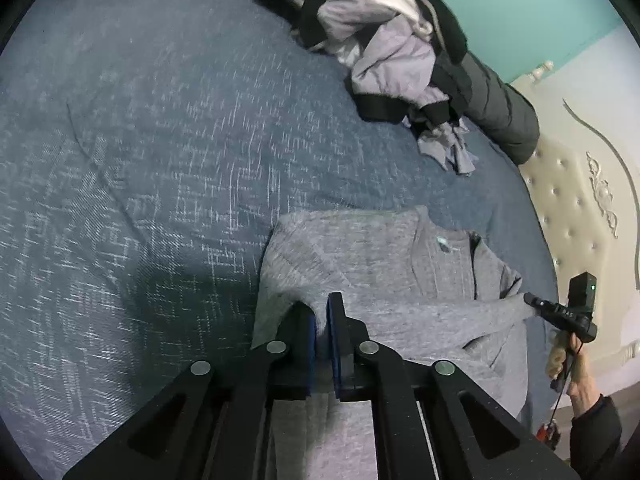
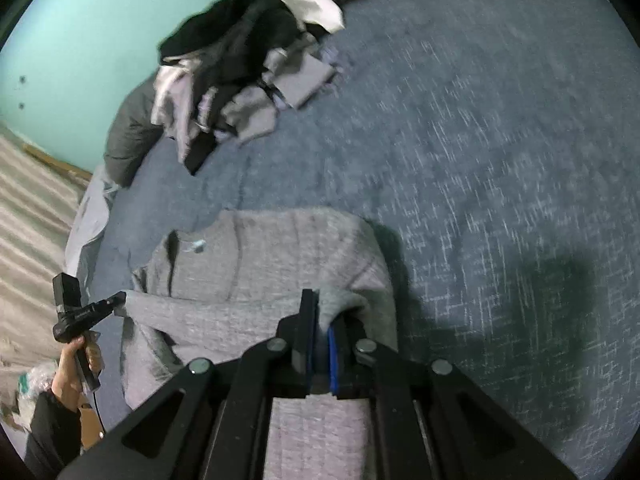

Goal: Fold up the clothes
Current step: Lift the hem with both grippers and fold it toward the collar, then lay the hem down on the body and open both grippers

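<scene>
Broadly, a blue woven bedspread fills most of both views, with a teal wall behind it and a cream tufted headboard at one edge. At the far side of the bed sits a loose pile of clothes, black, white and lilac pieces jumbled together, well apart from the work in front.

Nearer the cameras lies the grey sweater, partly folded on the bedspread, its collar and a small pale tag facing up. It spreads out directly ahead of both tools, and its near edge is lifted off the bed toward them.

The left gripper has its blue-padded jaws drawn almost together, with a raised fold of the grey sweater caught between them; a narrow slit shows between the pads. The right gripper has its jaws pressed close on another fold of the same near edge, grey cloth bunching between the pads.

In the left wrist view the right gripper's tips meet the far corner of the sweater, held by a hand in a dark sleeve. The right wrist view mirrors this, the left gripper's tips touching the sweater's opposite corner.
</scene>
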`<state>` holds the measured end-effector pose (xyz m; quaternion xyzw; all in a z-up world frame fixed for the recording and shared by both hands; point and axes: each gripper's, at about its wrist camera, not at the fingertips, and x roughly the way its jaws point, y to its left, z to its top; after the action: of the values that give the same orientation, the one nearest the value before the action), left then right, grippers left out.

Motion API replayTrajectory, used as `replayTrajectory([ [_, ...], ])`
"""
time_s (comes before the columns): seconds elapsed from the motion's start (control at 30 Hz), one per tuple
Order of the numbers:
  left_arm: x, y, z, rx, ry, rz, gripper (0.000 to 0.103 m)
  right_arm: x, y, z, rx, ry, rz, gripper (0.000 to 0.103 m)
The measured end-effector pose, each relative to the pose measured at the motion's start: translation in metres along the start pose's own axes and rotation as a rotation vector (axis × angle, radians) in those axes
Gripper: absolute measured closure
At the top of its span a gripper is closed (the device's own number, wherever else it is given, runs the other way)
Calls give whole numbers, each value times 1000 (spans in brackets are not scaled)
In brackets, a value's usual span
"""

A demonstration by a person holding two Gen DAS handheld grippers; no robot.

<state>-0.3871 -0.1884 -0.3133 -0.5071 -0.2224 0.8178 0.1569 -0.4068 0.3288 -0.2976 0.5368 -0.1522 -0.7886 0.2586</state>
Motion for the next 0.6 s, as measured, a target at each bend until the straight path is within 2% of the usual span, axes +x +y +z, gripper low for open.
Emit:
replayTrajectory([
  [0.07,-14,-4,-1,13,-29,-7,90,-11,5,0,-15,-22,13,96],
  [0.13,-26,-9,-4,24,-51,1,78,-19,8,1,-14,-33,29,93],
  [0.17,-31,-10,-4,26,-61,0,62,-24,9,0,-5,-36,44,91],
  [0.2,-36,-10,-5,23,-70,-7,54,-26,9,0,8,-31,49,78],
  [0.23,-41,-10,-5,21,-80,-14,54,-30,9,0,18,-37,37,62],
  [0.3,-48,-11,-7,22,-87,10,54,-39,11,1,35,-78,15,50],
  [0.43,-46,-26,-21,109,-51,29,54,-50,25,-5,-43,-86,-22,50],
  [0.53,-33,-43,-43,229,10,56,54,-43,51,-29,-211,-23,-17,50],
  [0.6,-19,-47,-57,272,54,70,54,-32,61,-47,-285,23,-40,50],
])
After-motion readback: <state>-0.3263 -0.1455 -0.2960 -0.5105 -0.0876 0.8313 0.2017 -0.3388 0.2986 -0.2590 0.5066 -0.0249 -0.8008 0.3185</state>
